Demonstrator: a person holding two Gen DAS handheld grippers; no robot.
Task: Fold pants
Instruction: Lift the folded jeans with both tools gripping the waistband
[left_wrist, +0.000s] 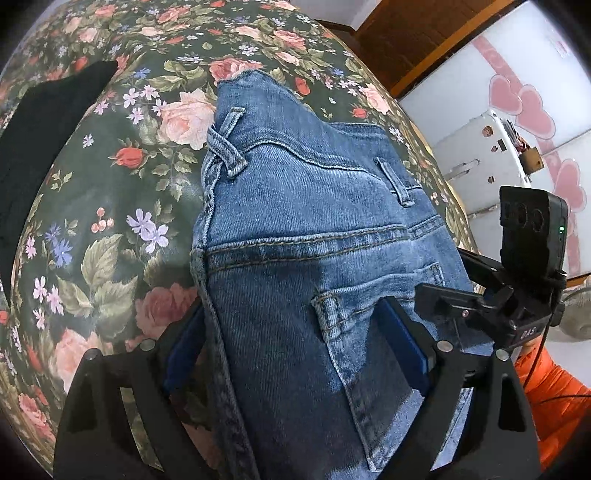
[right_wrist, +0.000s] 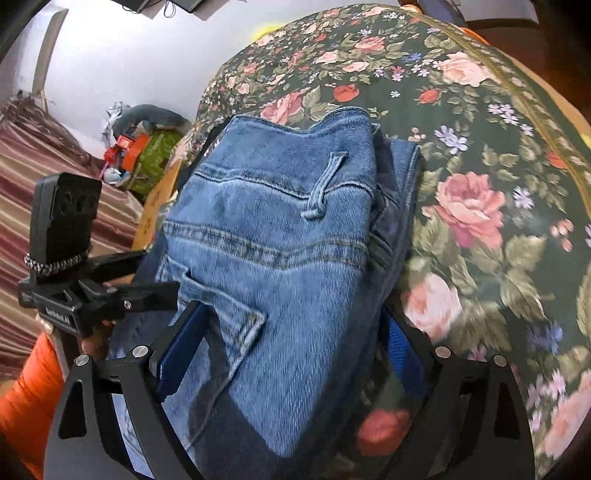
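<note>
Blue denim pants (left_wrist: 306, 236) lie folded into a thick bundle on the floral tablecloth (left_wrist: 110, 229), waistband and belt loops away from me, back pocket on top. My left gripper (left_wrist: 295, 343) straddles the bundle, blue pads wide on either side of the denim. The right wrist view shows the same pants (right_wrist: 273, 236). My right gripper (right_wrist: 291, 343) straddles the other part of the bundle in the same way. The right gripper's body shows at the right of the left wrist view (left_wrist: 509, 295); the left gripper's body shows at the left of the right wrist view (right_wrist: 74, 280).
A black cloth (left_wrist: 40, 140) lies on the table at the left. A white fridge with pink hearts (left_wrist: 517, 122) stands beyond the table's edge. A striped couch (right_wrist: 40, 206) and a cluttered box (right_wrist: 144, 155) lie off the other edge.
</note>
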